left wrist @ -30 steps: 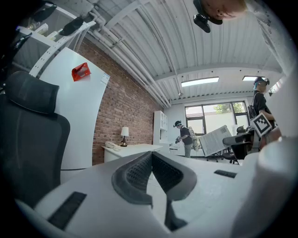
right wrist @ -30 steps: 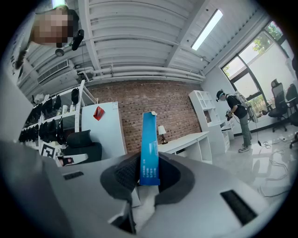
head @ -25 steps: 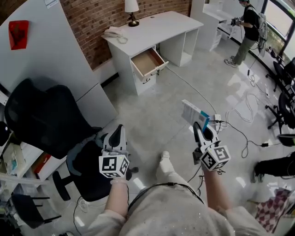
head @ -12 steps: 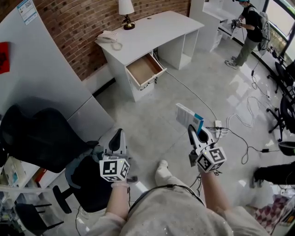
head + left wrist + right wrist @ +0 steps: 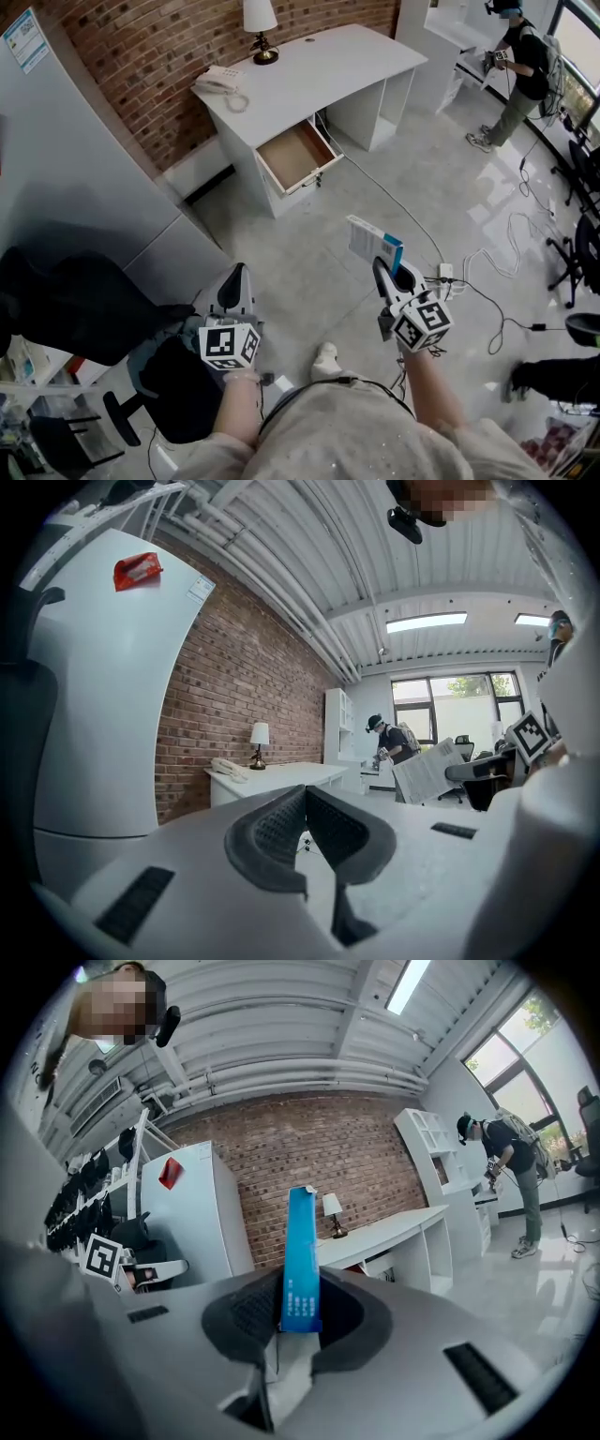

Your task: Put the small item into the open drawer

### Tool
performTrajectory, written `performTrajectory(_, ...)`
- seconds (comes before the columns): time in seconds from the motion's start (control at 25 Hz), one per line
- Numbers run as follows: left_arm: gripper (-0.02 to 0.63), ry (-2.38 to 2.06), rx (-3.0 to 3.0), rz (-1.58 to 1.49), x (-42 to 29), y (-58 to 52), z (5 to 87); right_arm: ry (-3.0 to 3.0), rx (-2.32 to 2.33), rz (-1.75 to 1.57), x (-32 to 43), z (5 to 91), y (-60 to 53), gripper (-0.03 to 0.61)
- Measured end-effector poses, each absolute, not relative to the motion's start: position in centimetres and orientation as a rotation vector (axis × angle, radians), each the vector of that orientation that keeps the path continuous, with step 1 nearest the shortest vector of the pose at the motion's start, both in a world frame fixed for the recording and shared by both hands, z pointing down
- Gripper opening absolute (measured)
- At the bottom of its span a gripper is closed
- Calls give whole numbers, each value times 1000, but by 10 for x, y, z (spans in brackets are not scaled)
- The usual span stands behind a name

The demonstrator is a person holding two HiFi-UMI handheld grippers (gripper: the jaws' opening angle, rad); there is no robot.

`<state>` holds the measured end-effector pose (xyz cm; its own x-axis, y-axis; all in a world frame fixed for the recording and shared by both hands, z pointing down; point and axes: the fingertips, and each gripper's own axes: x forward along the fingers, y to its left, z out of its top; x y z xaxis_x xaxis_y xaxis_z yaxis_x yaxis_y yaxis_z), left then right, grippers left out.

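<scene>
Two grippers are in view, both held level above the floor. We find the right gripper (image 5: pixel 384 270) closed on a small box (image 5: pixel 373 242), which is white on its face and blue along one edge. In the right gripper view the jaws pinch the box's lower end between their pads, and the box stands upright above them. The left gripper (image 5: pixel 236 273) carries nothing; in the left gripper view its jaws meet at the tips. The drawer (image 5: pixel 292 155) stands pulled out beneath the white worktop (image 5: pixel 323 58), well apart from the box, with its light wooden inside facing up. On the worktop we note a lamp (image 5: pixel 258 23) and a telephone (image 5: pixel 217 82). A dark chair (image 5: pixel 70 305) sits beside the left gripper. A person (image 5: pixel 520 66) stands at the far right.
</scene>
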<state>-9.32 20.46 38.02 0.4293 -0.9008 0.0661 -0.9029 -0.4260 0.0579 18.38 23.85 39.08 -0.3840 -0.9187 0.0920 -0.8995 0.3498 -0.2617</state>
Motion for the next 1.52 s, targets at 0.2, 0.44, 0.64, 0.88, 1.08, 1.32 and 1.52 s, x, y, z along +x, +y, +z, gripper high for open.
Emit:
performTrajectory(0.2,5,-1676,2563,20,-89,176,382,2562,-1636,-445,185,396,204,75)
performTrajectory(0.44,6,-1694,2539,5,-90,155,388,2569,-1621,-480,187,405,177,75)
performTrajectory(0.64,5,-1696,2534,22,-93,132,394,2586,-1601,-507,180,412,151,75)
performTrajectory(0.88,5,-1690,2524,37,-104,88,408,2646,-1569,-531,158,430,105,75)
performTrajectory(1.08,6,-1689,2514,22,-110,41,413,2677,-1564,-562,145,441,58,75)
performTrajectory(1.32,6,-1663,2505,48,-117,-18,425,2709,-1561,-606,128,455,-2,76)
performTrajectory(1.52,6,-1620,2516,61,-119,-60,435,2714,-1587,-649,116,469,-40,75)
